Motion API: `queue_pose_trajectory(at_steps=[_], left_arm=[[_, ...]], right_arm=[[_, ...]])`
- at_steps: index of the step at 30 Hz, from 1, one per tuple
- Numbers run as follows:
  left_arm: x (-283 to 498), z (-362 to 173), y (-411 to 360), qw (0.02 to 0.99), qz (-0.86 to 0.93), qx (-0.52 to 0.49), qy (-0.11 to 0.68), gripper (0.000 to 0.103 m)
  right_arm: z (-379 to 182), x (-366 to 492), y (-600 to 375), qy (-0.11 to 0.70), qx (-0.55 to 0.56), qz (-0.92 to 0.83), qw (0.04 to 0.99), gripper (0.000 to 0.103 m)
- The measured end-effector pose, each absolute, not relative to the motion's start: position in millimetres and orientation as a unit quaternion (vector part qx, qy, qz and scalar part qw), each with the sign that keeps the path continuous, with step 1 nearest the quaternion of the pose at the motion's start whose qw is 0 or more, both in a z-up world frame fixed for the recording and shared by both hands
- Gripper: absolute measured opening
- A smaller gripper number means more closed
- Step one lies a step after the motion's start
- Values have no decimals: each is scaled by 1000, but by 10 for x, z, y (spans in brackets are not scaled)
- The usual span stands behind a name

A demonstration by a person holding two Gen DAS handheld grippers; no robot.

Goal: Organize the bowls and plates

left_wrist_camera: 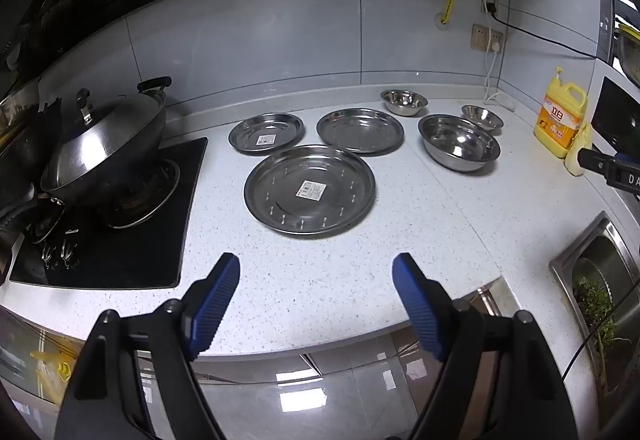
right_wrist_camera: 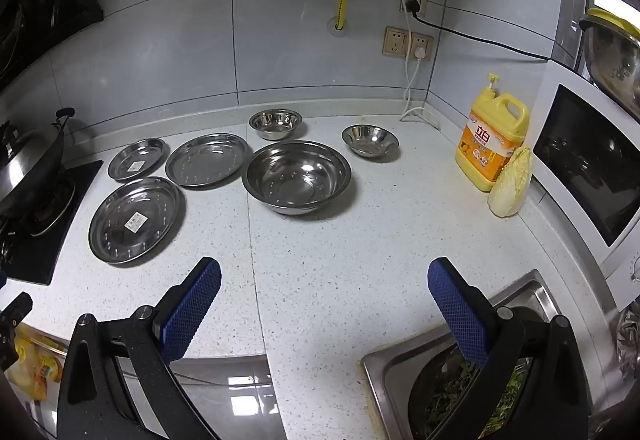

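Three steel plates lie flat on the white speckled counter (left_wrist_camera: 320, 288): a large plate (left_wrist_camera: 309, 190) (right_wrist_camera: 135, 220) nearest me, a small plate (left_wrist_camera: 266, 133) (right_wrist_camera: 137, 159) behind it on the left, and a medium plate (left_wrist_camera: 360, 130) (right_wrist_camera: 208, 159) behind on the right. To their right stand three steel bowls: a large bowl (left_wrist_camera: 459, 142) (right_wrist_camera: 299, 176), a small bowl (left_wrist_camera: 403, 102) (right_wrist_camera: 275, 123) near the wall, and another small bowl (left_wrist_camera: 482, 117) (right_wrist_camera: 370, 140). My left gripper (left_wrist_camera: 316, 272) hangs open over the counter's front edge, nothing between its blue pads. My right gripper (right_wrist_camera: 324, 274) is open too, empty, near the sink.
A lidded wok (left_wrist_camera: 104, 143) sits on the black hob (left_wrist_camera: 120, 240) at the left. A yellow detergent jug (right_wrist_camera: 490, 141) and a cabbage (right_wrist_camera: 510, 181) stand by a white microwave (right_wrist_camera: 588, 167) at the right. A sink (right_wrist_camera: 460, 368) holding greens lies front right.
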State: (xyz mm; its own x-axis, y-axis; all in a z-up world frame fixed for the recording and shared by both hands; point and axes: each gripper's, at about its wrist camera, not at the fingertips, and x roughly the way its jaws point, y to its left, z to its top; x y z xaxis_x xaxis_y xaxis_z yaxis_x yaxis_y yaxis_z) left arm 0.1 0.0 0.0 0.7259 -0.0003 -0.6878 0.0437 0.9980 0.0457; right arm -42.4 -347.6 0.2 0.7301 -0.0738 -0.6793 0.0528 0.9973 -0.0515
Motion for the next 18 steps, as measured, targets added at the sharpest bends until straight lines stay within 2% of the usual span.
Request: queue_pose_trajectory(at_steps=[18], left_arm=[[-11, -56, 19, 927, -14, 32, 374, 78]], right_arm=[[6, -411, -3407, 368, -16, -33, 929, 102]])
